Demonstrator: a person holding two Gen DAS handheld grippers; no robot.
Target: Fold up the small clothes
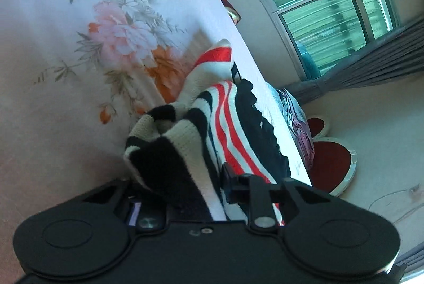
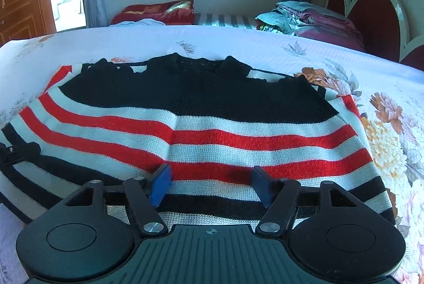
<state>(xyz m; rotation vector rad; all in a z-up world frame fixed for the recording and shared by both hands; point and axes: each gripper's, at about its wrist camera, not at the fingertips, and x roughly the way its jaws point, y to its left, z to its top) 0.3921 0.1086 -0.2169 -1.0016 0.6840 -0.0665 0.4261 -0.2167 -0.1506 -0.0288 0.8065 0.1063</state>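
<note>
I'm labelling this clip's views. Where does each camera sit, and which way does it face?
Left wrist: on the left gripper, tilted, looking along the bed's edge toward the window; sweater bunched between its jaws.
Right wrist: on the right gripper, looking across the sweater toward the far wall; jaws open over it.
Shared: sweater, floral sheet.

In the left wrist view the striped sweater [image 1: 201, 125] is bunched over the left gripper [image 1: 190, 193], burying its fingertips (whether the pads press the knit cannot be told). The right wrist view cuts the left gripper off at the picture's left edge, and the sweater's near hem disappears behind the right gripper [image 2: 210, 184].
</note>
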